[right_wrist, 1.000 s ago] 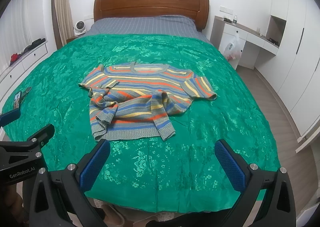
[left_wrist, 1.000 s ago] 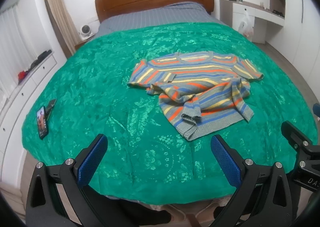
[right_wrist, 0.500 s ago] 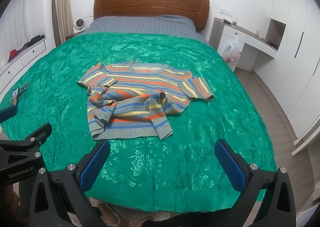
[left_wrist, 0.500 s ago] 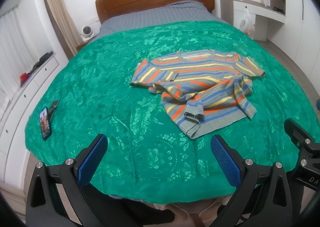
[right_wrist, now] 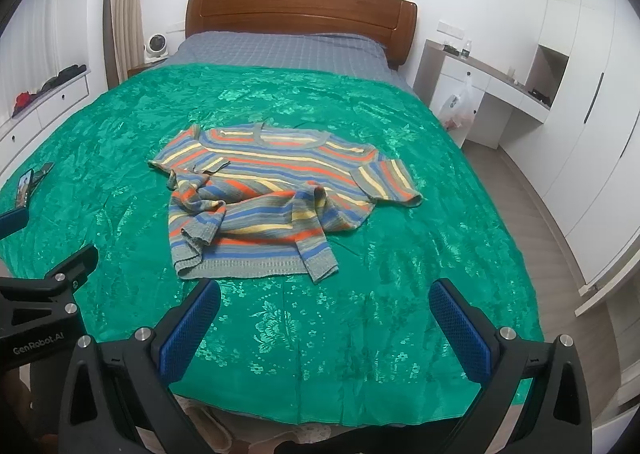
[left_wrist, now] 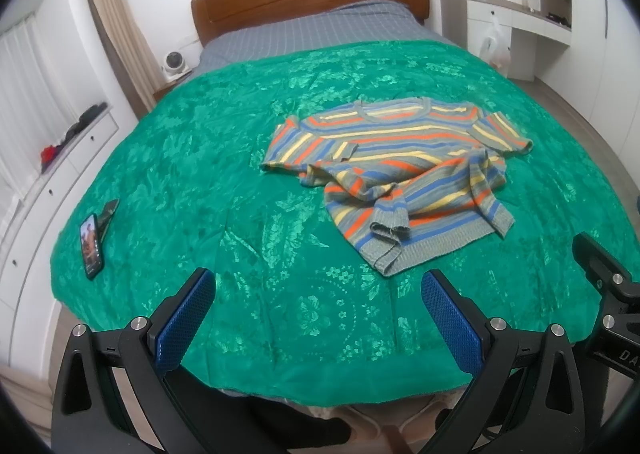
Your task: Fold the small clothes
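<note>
A small striped sweater [left_wrist: 400, 170] [right_wrist: 276, 190] in grey, blue, orange and yellow lies on the green bedspread [left_wrist: 240, 182] [right_wrist: 360, 294], collar toward the headboard. Its lower half is rumpled and both long sleeves are bunched across the body. My left gripper [left_wrist: 318, 310] hangs open above the bed's foot edge, short of the sweater's hem and to its left. My right gripper [right_wrist: 324, 318] is open too, just short of the hem. Nothing is between either pair of blue pads.
A phone [left_wrist: 91, 245] [right_wrist: 24, 186] lies near the bedspread's left edge. White drawers [left_wrist: 60, 174] run along the left wall. A desk with a hanging plastic bag [right_wrist: 460, 106] stands to the right, wardrobes [right_wrist: 580, 114] beyond. The wooden headboard [right_wrist: 300, 14] is at the far end.
Both grippers have drawn slightly nearer the bed and shifted a little; the sweater sits slightly further right and lower in view. The jaws stayed open and the sweater has not moved.
</note>
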